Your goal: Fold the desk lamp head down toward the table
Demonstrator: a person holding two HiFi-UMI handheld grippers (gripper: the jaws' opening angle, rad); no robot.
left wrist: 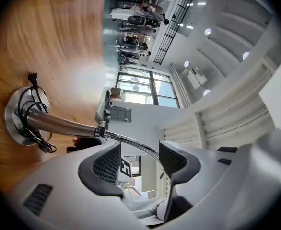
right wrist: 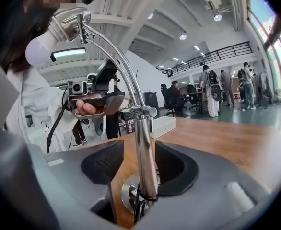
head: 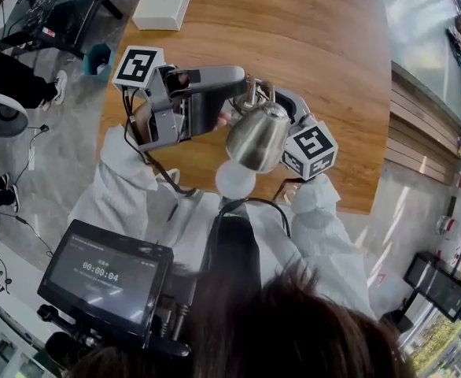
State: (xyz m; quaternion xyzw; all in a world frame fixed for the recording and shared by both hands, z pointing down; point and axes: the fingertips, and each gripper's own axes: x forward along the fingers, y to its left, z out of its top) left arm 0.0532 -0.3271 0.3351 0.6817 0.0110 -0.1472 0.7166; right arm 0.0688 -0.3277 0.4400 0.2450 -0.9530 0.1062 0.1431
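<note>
- Large open office or lab hall: high ceiling with strip lights point(right wrist: 68, 53) and a mezzanine railing point(right wrist: 212, 56).
- People point(right wrist: 211, 91) and office chairs point(right wrist: 167, 96) beyond the wooden tabletop's point(right wrist: 227, 138) far edge.

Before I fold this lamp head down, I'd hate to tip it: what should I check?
1. Right gripper gripping the lower pole: fingers straddle it, open; not ok.
2. Left gripper gripping the upper arm: arm between open fingers; not ok.
3. Lamp base flat on the table: ok.
4. Cord clear of the hinge: wound at the base; ok.
5. Table under the lamp head: hidden; cannot tell.
</note>
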